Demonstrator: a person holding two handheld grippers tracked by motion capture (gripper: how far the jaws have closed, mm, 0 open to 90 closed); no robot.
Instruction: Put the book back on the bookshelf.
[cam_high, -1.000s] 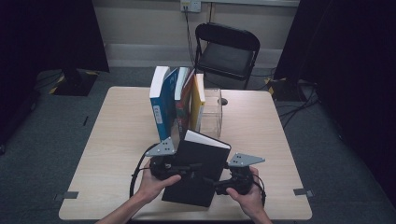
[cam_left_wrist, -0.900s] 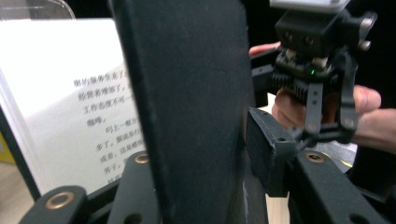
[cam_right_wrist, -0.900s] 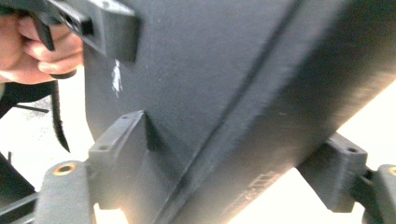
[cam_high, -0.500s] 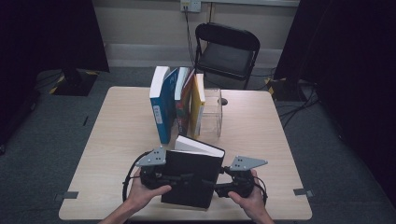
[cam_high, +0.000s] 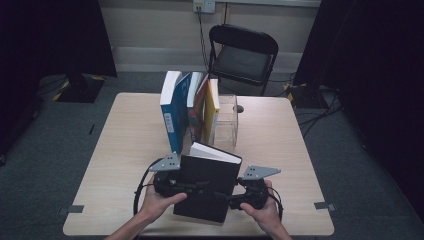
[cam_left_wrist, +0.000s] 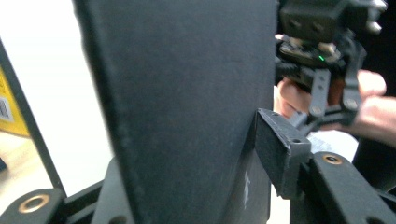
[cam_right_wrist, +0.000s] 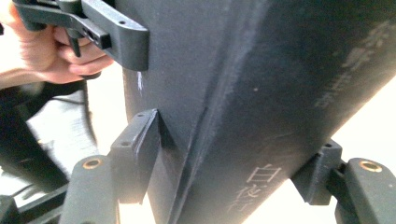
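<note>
Black book (cam_high: 207, 187) held tilted above the near edge of the table (cam_high: 125, 150), spine toward the person, white page edge up. Left gripper (cam_high: 192, 187) comes in from the book's left side; its fingers (cam_left_wrist: 280, 149) have just been opening, with the book between them, one pad at the cover. Right gripper (cam_high: 227, 199) comes in from the book's right; its fingers (cam_right_wrist: 137, 149) have just widened slightly, clamped across the spine, pads touching both covers. Beyond the fingers, a row of upright books (cam_high: 190, 112) stands beside a clear holder (cam_high: 227, 120).
</note>
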